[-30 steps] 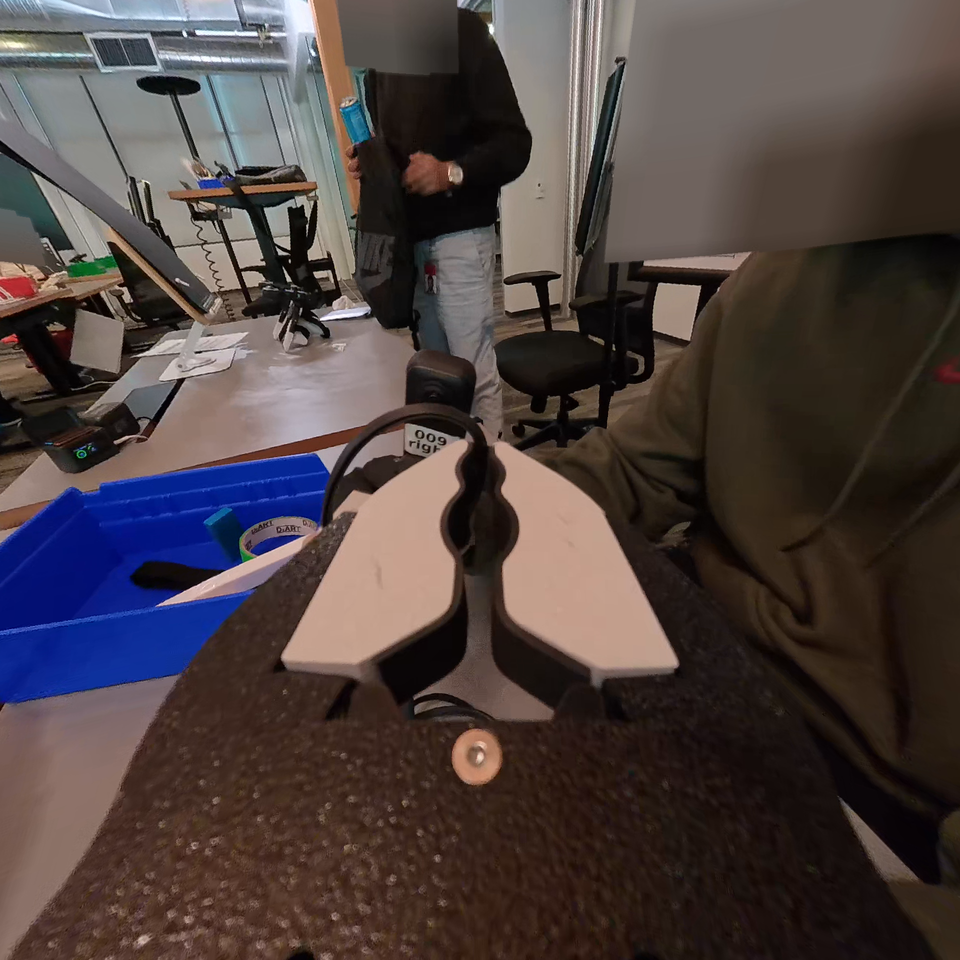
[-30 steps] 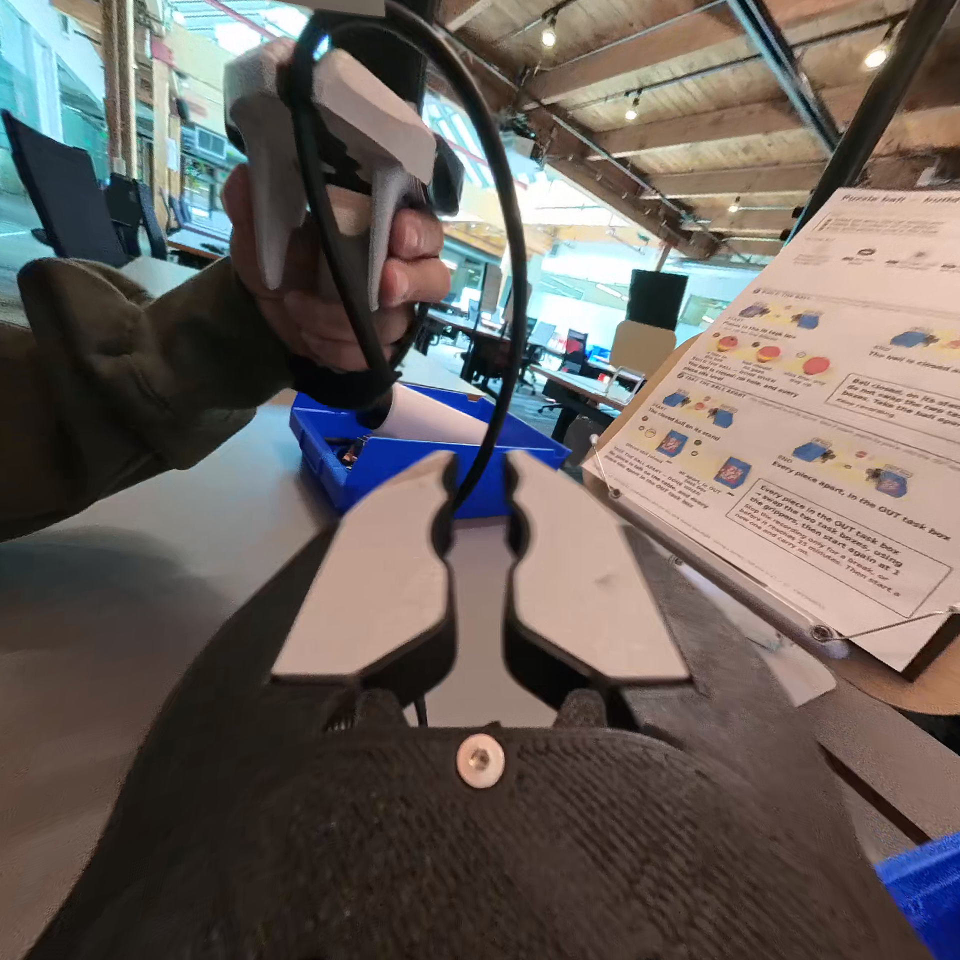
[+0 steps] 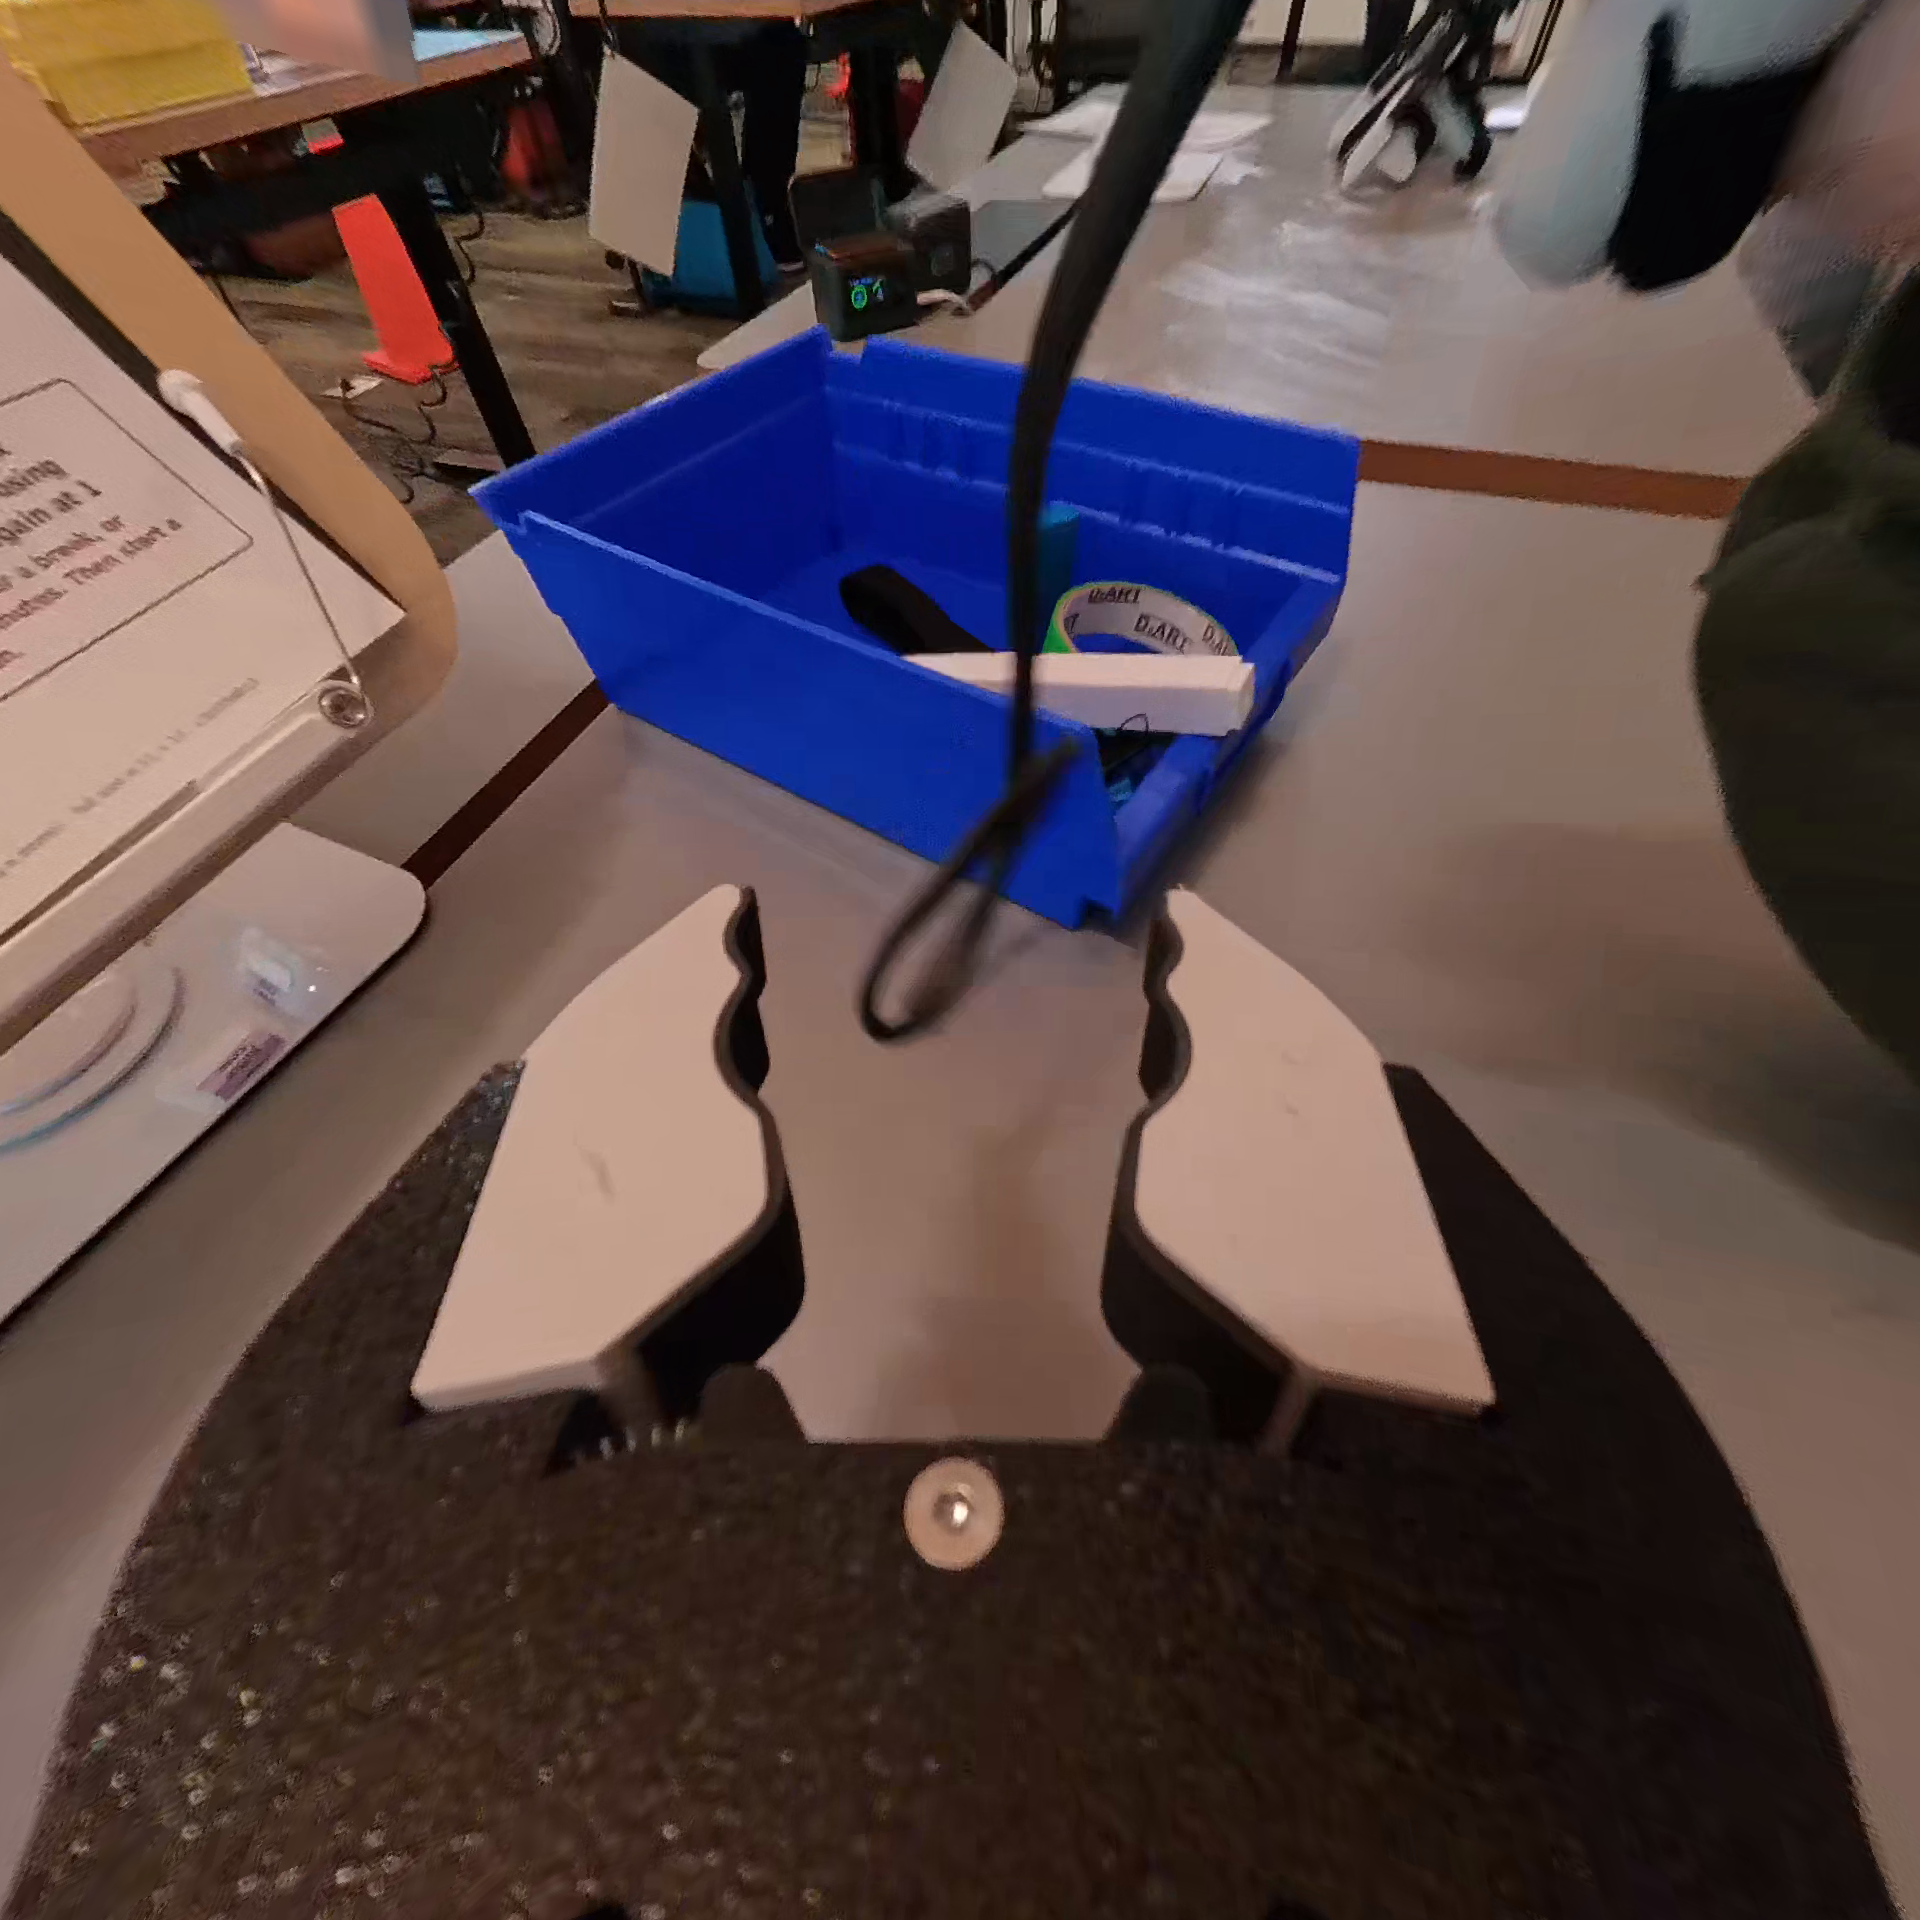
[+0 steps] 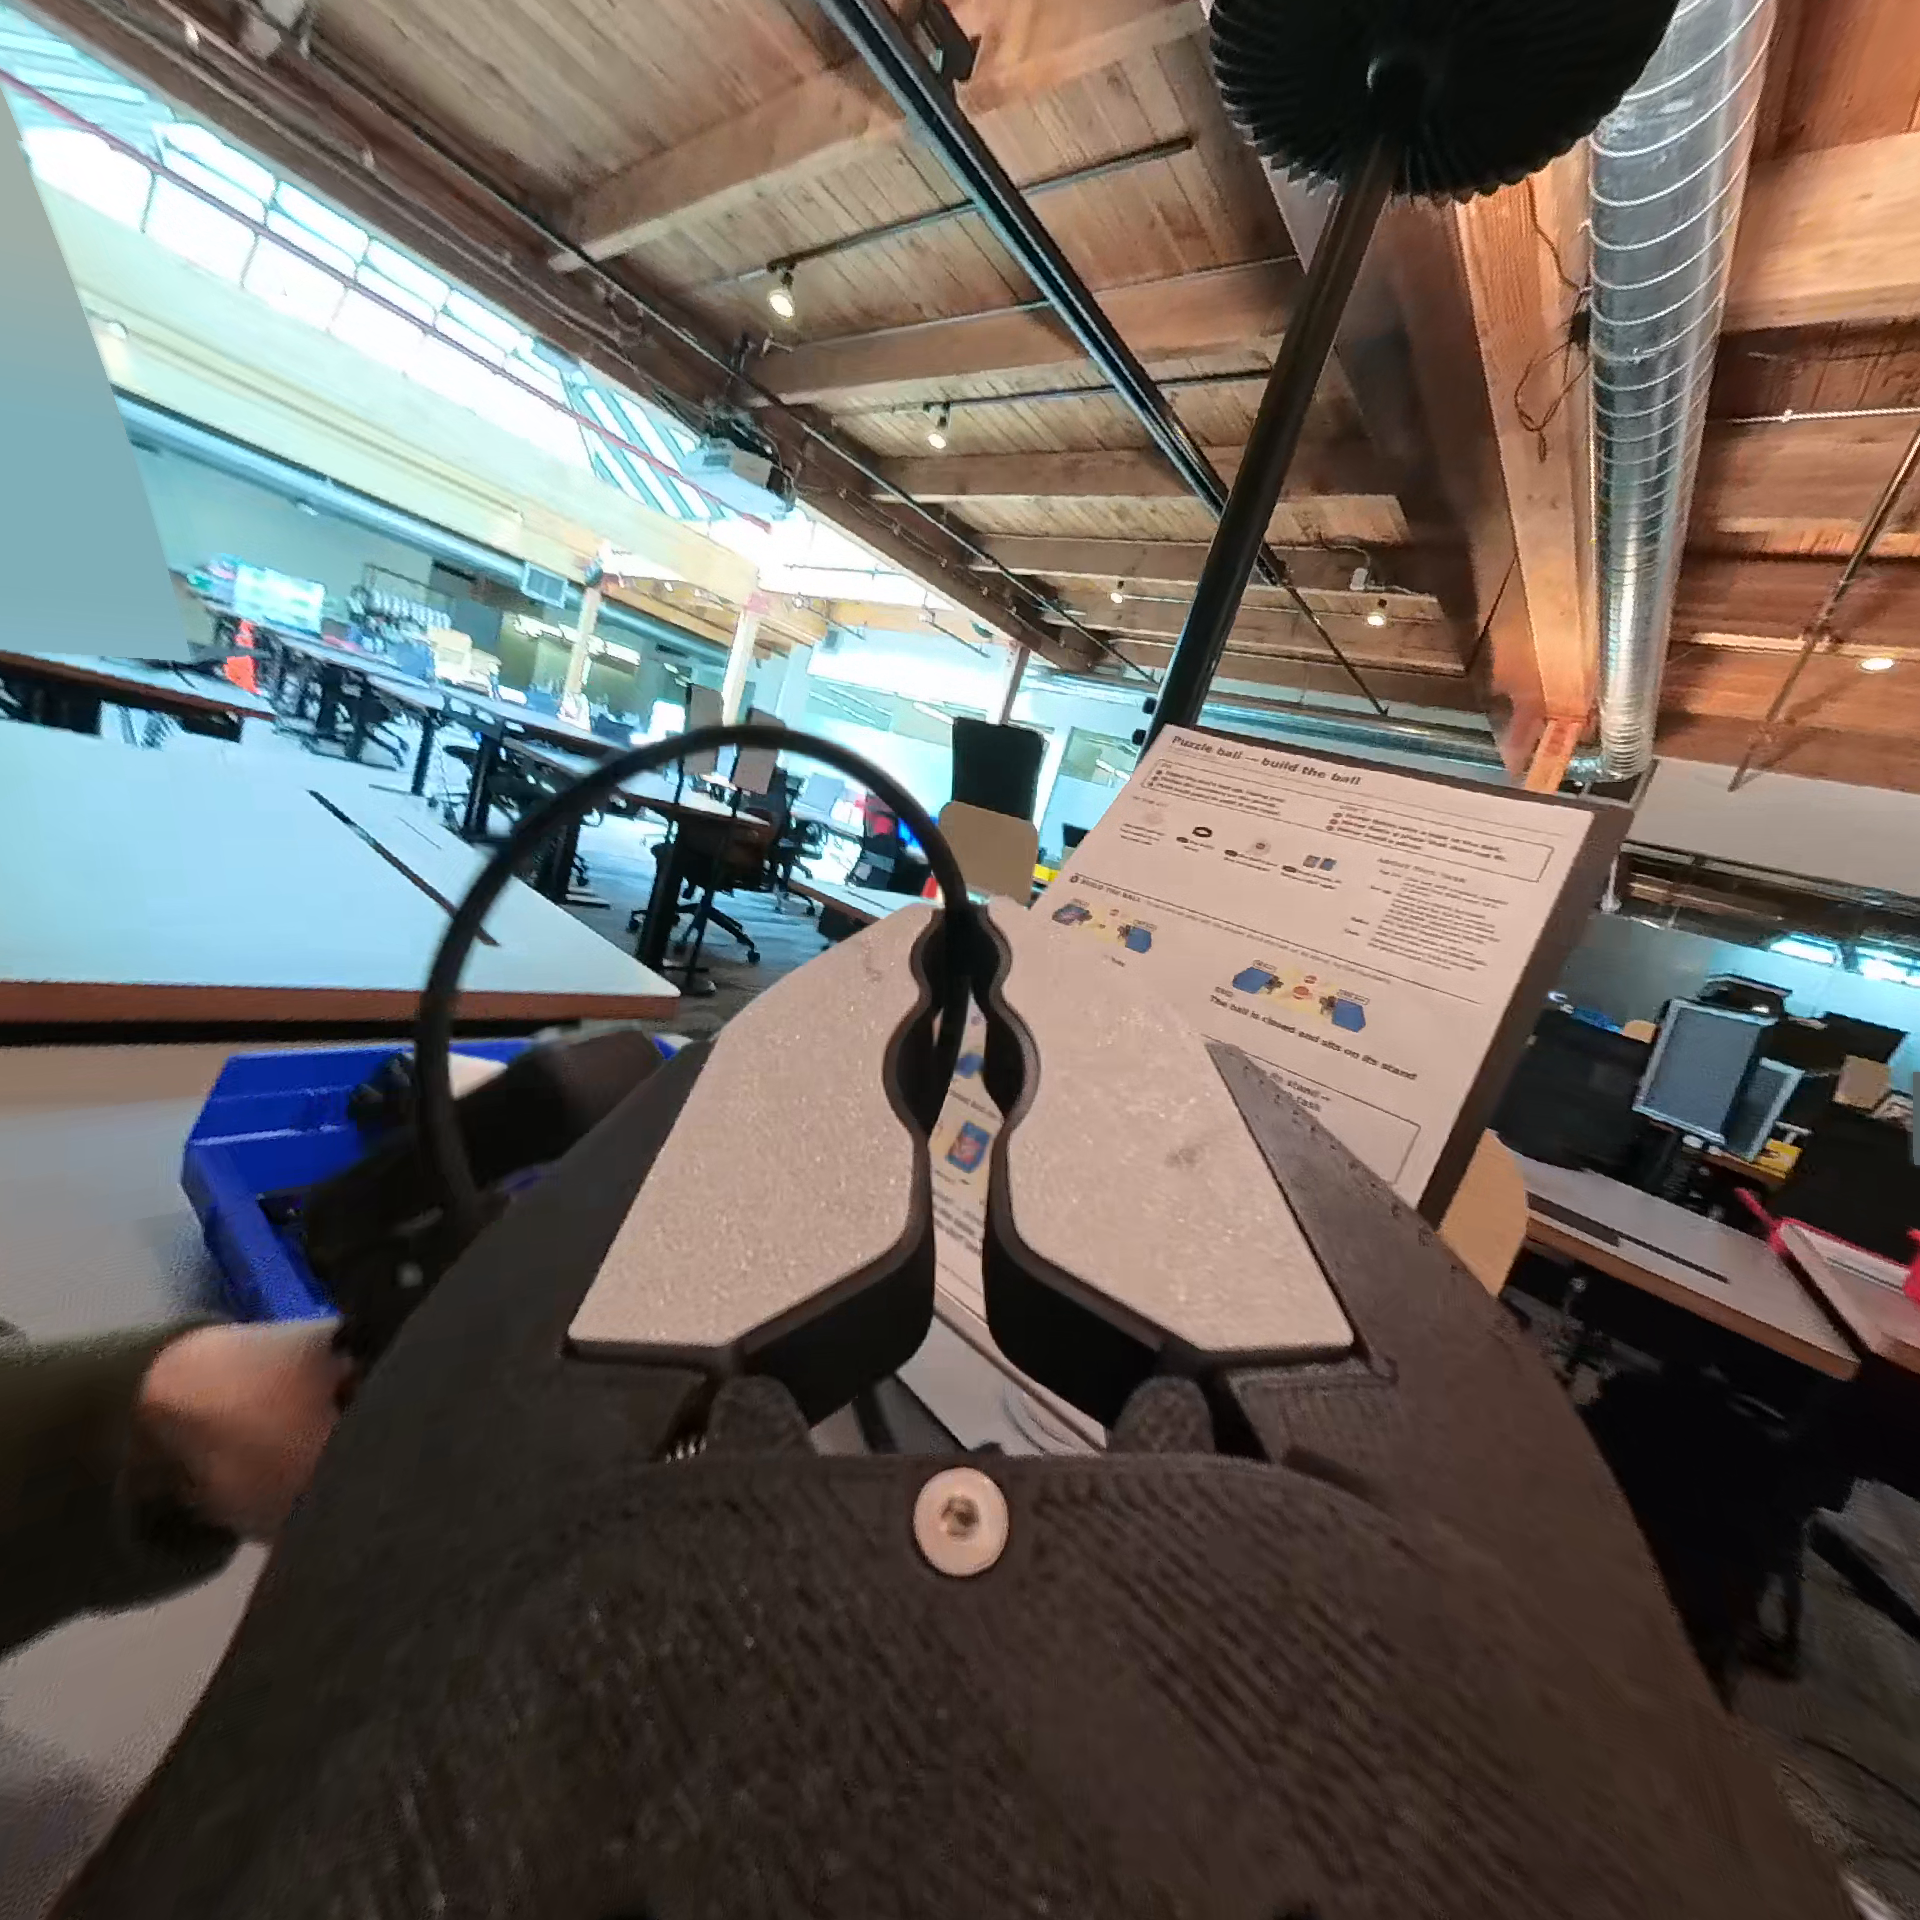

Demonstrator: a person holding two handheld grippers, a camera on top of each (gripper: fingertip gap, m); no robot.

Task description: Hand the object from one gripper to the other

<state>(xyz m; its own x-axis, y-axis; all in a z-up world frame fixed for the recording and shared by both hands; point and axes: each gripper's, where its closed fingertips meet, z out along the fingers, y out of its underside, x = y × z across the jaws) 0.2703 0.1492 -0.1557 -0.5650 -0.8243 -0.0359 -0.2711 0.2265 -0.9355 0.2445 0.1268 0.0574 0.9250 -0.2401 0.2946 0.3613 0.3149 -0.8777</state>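
A thin black cord loop [image 4: 540,831] is the object. My right gripper [image 4: 966,920] is shut on it at the fingertips, and the loop arcs up and to the left from there. In the left wrist view the same cord [image 3: 1023,644] hangs down from the top, and its looped end dangles between the fingertips of my left gripper [image 3: 956,914], touching neither. My left gripper is open and empty, low over the grey table [image 3: 1455,935]. My right gripper shows blurred at the upper right [image 3: 1621,156]. A sleeve and hand [image 4: 208,1403] show at the lower left.
A blue bin [image 3: 748,644] stands on the table just ahead, holding a tape roll [image 3: 1132,623], a white block [image 3: 1091,681] and a black item [image 3: 894,613]. An instruction board on a stand [image 3: 104,582] is at the left; it also shows in the right wrist view [image 4: 1330,914]. Other desks and chairs stand beyond. Across from one pair of fingers to the other is roughly 20 cm.
My left gripper has opened, let go of the cord and swung down toward the table and bin. My right gripper has shut on the cord and tilted upward.
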